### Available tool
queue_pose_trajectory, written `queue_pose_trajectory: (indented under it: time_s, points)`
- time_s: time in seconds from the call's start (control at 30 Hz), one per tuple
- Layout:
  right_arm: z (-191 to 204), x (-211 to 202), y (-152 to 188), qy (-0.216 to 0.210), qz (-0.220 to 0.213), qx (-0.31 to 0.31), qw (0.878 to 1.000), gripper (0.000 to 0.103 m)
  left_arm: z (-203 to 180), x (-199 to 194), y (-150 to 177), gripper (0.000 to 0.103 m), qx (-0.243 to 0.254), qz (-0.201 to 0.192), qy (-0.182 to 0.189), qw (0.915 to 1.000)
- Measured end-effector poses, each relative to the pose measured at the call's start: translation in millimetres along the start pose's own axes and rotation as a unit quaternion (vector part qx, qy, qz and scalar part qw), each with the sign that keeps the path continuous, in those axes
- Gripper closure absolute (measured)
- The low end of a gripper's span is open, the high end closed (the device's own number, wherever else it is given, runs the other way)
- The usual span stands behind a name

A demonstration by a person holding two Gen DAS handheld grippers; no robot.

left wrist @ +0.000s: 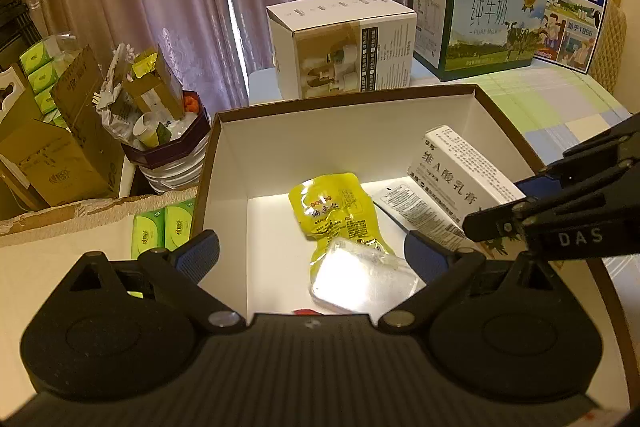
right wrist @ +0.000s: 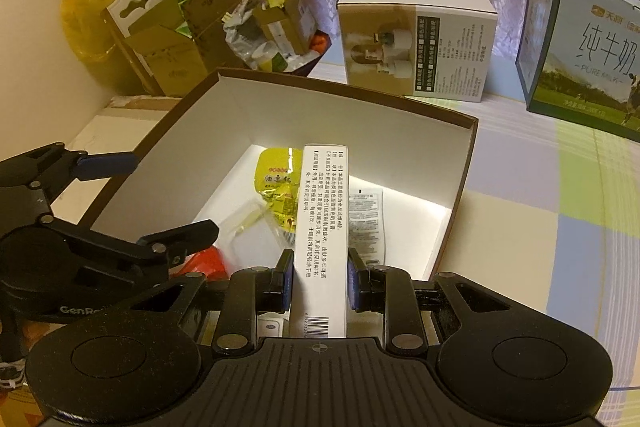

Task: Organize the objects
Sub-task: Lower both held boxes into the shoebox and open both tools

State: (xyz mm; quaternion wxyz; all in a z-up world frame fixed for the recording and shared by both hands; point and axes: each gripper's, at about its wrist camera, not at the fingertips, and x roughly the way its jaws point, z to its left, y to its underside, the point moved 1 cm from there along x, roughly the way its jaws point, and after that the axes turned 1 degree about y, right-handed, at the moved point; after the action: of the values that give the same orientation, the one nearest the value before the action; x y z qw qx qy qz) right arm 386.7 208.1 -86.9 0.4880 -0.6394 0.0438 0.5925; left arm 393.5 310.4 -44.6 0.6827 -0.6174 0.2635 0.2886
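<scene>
White carton held over the open box, long axis pointing away from the right claw.

The left claw point(left wrist: 312, 251) is spread empty above the box point(left wrist: 224, 155); the right claw point(right wrist: 318, 279) is clamped on the carton point(right wrist: 322, 211), whose near end is cut off; items beneath are partly hidden.

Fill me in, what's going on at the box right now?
A person is sorting small items into the open white-lined box. The right gripper is shut on a long white carton, held over the box's inside. The left gripper hovers open and empty at the near edge of the box. Already lying in the box are a yellow snack pouch, a clear plastic packet and a flat printed sachet.
</scene>
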Motion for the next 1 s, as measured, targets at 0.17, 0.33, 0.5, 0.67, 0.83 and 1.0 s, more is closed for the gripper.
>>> queue_pose_trajectory:
  time_s: [0.17,0.33,0.5,0.67,0.83,1.0]
  points:
    - [1.0,0.0,-1.6,-0.002,-0.005,-0.001,1.000,0.080,0.7,-5.7,1.4,0.005,-0.002,-0.002,0.001,1.0000]
    - [2.2,-3.6,-4.5,-0.001,-0.023,0.002,1.000,0.075,1.1,-13.5,3.5,0.005,-0.008,-0.004,0.001,1.0000]
    - [1.9,-14.6,0.7,-0.011,-0.027,0.001,1.000,0.064,1.7,-25.4,7.9,0.004,-0.020,-0.005,0.000,0.9998]
    - [3.4,-27.8,11.1,-0.017,-0.031,-0.008,0.999,0.059,1.4,-38.6,13.3,0.004,-0.035,-0.004,0.003,0.9994]
    - [4.1,-42.5,20.3,-0.025,-0.037,-0.003,0.999,0.056,0.5,-53.8,16.9,0.004,-0.046,-0.008,0.000,0.9989]
    - [7.8,-58.9,29.3,-0.030,-0.046,-0.005,0.999,0.052,-0.9,-69.6,20.0,0.003,-0.058,-0.013,-0.004,0.9982]
